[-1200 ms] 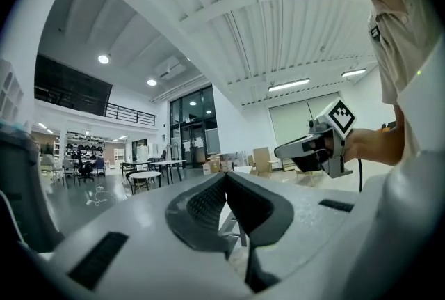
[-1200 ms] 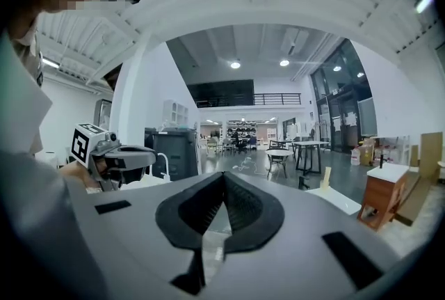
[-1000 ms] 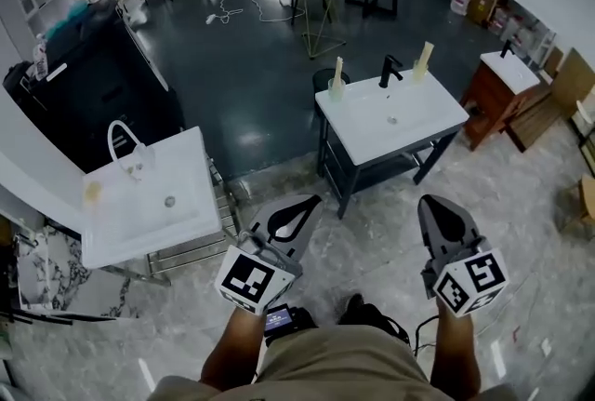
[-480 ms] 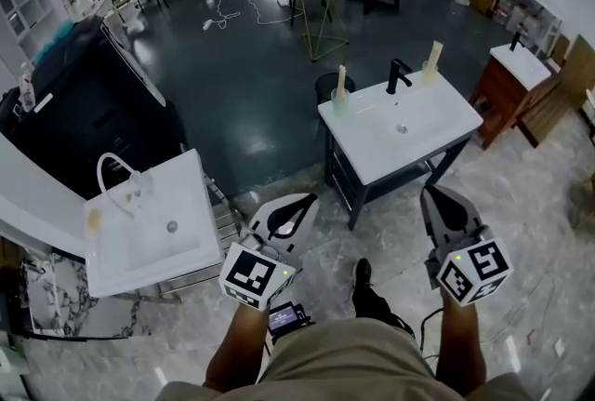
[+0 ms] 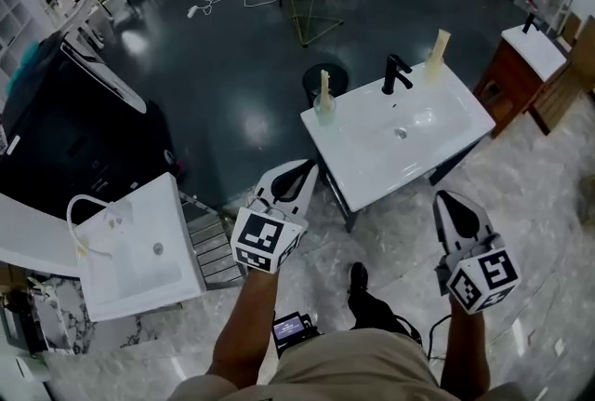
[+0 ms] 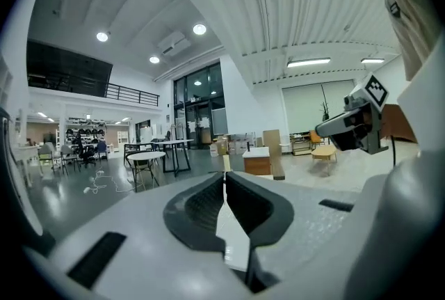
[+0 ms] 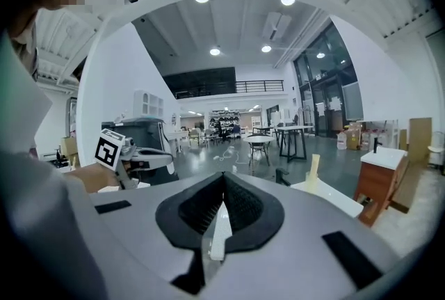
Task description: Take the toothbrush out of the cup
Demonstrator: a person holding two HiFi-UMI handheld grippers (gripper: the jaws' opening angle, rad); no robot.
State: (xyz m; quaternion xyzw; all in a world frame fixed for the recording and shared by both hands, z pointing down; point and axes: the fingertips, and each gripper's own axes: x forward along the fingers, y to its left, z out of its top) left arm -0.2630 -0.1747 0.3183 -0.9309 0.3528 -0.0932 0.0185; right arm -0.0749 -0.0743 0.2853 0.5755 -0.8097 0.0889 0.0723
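Head view shows the toothbrush (image 5: 323,79) standing upright in a clear cup (image 5: 323,108) at the back left corner of a white washbasin (image 5: 456,125), left of the black tap (image 5: 394,72). A second pale upright item (image 5: 435,53) stands right of the tap; I cannot tell what it is. My left gripper (image 5: 305,168) hangs just short of the basin's near left edge, and my right gripper (image 5: 450,200) is near its front right. Both sets of jaws are pressed together and empty. I judge this the approach, with nothing grasped yet. Next, one set of jaws must part, reach the brush above the cup's rim, close, and lift straight up.
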